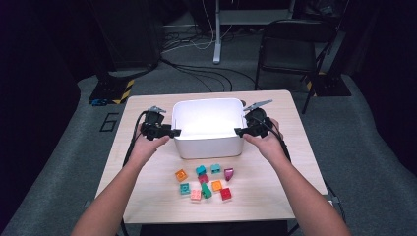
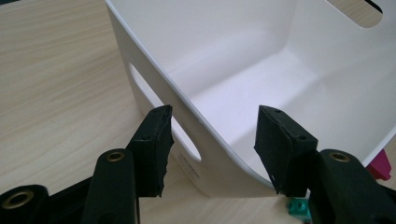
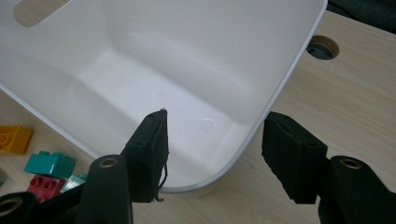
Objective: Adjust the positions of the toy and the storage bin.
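Centrally: white bin [image 1: 209,129] on desk [image 1: 147,182]. Left hand-held gripper [image 1: 173,132], right hand-held gripper [image 1: 238,131] spread, straddling bin walls. Toy bricks [image 1: 204,182] near bin front. Cable hole [image 3: 323,46] beside bin.

the left gripper [image 2: 212,140] stands open astride the white bin's [image 2: 261,60] near corner wall, a teal brick [image 2: 299,207] under its right jaw.
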